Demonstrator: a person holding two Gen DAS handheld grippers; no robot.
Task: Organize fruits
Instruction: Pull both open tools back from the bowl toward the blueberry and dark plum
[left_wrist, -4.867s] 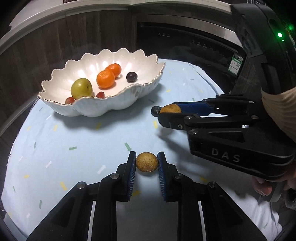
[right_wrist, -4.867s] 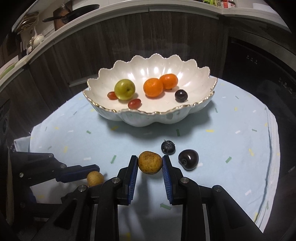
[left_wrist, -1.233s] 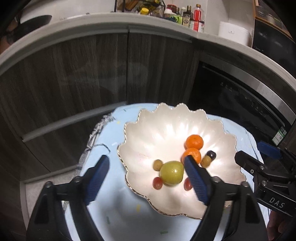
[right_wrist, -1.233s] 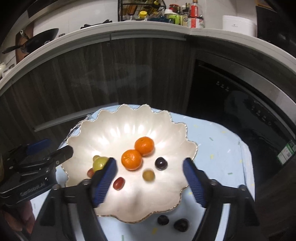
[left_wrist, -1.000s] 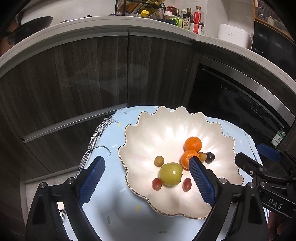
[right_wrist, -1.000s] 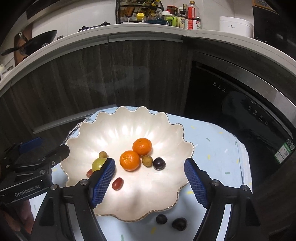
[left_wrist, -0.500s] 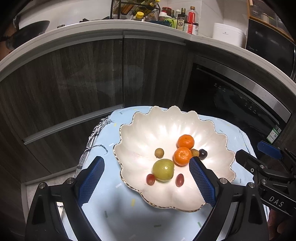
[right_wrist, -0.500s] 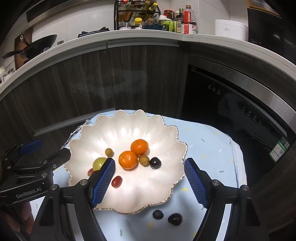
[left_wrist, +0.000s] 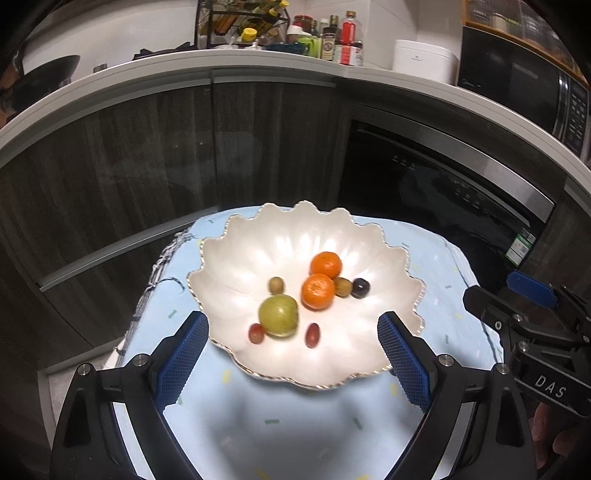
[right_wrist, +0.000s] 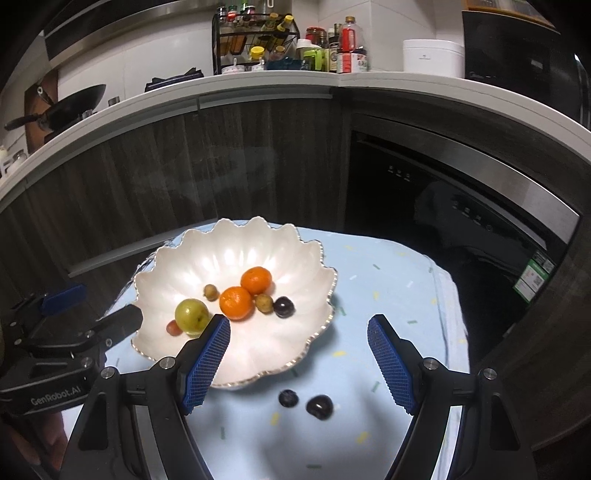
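Right wrist view: tool (right_wrist: 297, 354) spread wide, dark fruits (right_wrist: 319, 406) just beneath.

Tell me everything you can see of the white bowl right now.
The white bowl is a wide, shallow, shell-like dish with a scalloped, metallic-edged rim and ribbed glossy inside, apparently ceramic. It sits upright on the light blue cloth. Inside lie a green fruit, two oranges, two small tan fruits, a dark plum and two small red fruits, clustered near the middle. Two dark fruits lie outside on the cloth, near its front rim. Both grippers are open and hover above it, apart from it.
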